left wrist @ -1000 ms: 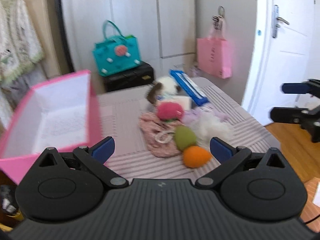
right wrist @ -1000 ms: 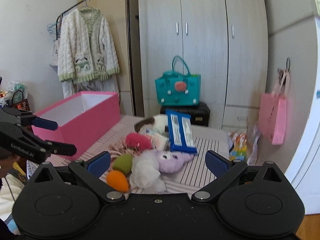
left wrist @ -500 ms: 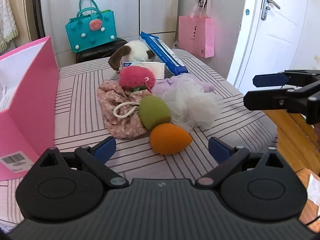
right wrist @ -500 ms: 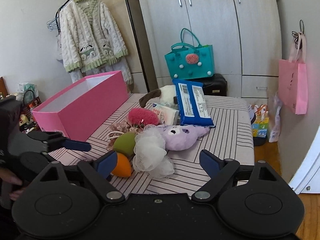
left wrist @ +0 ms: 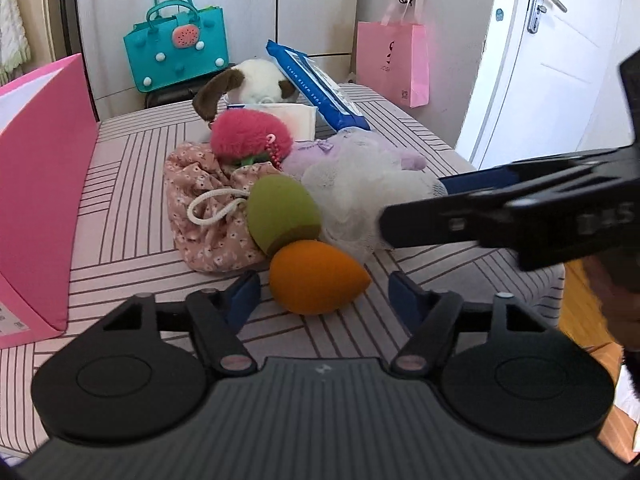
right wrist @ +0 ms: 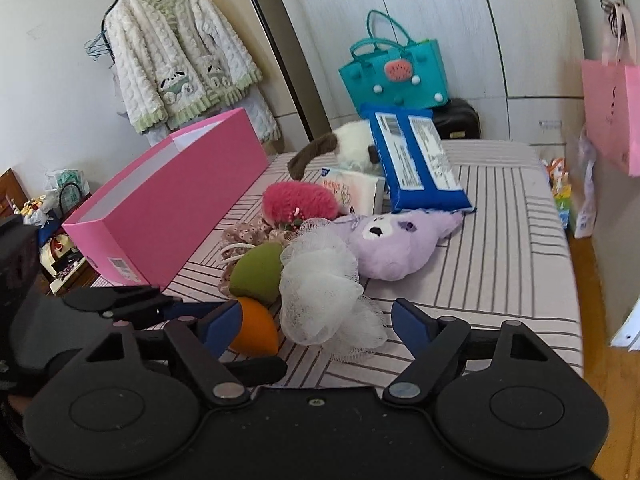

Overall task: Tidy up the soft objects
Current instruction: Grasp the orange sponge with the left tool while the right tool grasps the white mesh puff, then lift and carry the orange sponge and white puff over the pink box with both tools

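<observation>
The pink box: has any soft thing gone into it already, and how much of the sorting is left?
Nothing looks sorted yet; the part of the pink box that shows is empty. The left hand-held gripper is closing around the orange sponge, the right hand-held gripper around the white mesh puff; neither pinches yet. The whole pile remains.

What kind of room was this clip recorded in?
Most likely a bedroom at home. Tall wardrobe doors line the back wall, a fluffy cardigan hangs on a clothes rail, and plush toys such as a purple one lie on a striped cloth over what may be a bed or table.
</observation>
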{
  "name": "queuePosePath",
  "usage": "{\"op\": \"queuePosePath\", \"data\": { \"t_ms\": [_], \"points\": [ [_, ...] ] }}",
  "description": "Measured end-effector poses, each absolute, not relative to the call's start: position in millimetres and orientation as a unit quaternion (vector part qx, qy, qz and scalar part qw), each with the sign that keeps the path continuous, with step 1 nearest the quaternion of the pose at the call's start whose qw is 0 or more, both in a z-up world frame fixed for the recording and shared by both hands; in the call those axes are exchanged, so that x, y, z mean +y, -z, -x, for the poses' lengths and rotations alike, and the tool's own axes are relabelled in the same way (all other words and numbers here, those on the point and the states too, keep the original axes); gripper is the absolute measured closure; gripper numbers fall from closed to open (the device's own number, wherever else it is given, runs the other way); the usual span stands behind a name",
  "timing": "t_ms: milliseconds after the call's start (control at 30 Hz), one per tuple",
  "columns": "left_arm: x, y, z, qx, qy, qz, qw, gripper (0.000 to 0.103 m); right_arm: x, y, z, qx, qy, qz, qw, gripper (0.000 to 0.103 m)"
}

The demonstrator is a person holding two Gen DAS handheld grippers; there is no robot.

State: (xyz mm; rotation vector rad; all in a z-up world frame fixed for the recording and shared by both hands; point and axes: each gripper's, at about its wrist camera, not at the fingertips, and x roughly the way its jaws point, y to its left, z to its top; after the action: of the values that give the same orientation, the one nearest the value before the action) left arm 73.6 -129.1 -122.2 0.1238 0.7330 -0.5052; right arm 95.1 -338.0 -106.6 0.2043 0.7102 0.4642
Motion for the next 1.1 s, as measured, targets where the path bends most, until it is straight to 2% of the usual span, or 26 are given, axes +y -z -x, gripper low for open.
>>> {"op": "queuePosePath", "data": {
  "t_ms": [100, 267, 333, 367, 400, 600, 1100],
  "points": [
    [-133.0, 122.7, -72.6, 0.349, 0.237, -0.07, 0.904, 0.039, -335.3, 112.4, -105.0, 0.351, -0.229, -0.108, 0.902, 0.02],
    [-134.2, 126.4, -77.6, 0.35, 0.219, -0.083, 0.907, 0.038, -329.9, 118.5, -117.8, 0.354, -0.21, -0.097, 0.906, 0.021],
    [-134.4, 124.1, -75.9, 0.345, 0.223, -0.08, 0.908, 0.04, -330.8, 120.4, -120.8, 0.354, -0.205, -0.095, 0.908, 0.029],
    [-135.4, 123.0, -74.8, 0.342, 0.224, -0.083, 0.909, 0.042, -331.4, 121.4, -121.7, 0.355, -0.205, -0.097, 0.907, 0.04],
    [-137.0, 122.5, -74.5, 0.339, 0.224, -0.086, 0.909, 0.049, -332.4, 122.4, -122.1, 0.357, -0.206, -0.099, 0.906, 0.05],
    [-135.3, 121.5, -78.3, 0.35, 0.223, -0.072, 0.907, 0.054, -332.2, 122.4, -110.1, 0.343, -0.2, -0.075, 0.915, 0.07],
    [-126.7, 118.1, -80.2, 0.363, 0.228, -0.05, 0.902, 0.057, -346.8, 103.6, -73.4, 0.323, -0.159, -0.034, 0.932, 0.073]
  ]
}}
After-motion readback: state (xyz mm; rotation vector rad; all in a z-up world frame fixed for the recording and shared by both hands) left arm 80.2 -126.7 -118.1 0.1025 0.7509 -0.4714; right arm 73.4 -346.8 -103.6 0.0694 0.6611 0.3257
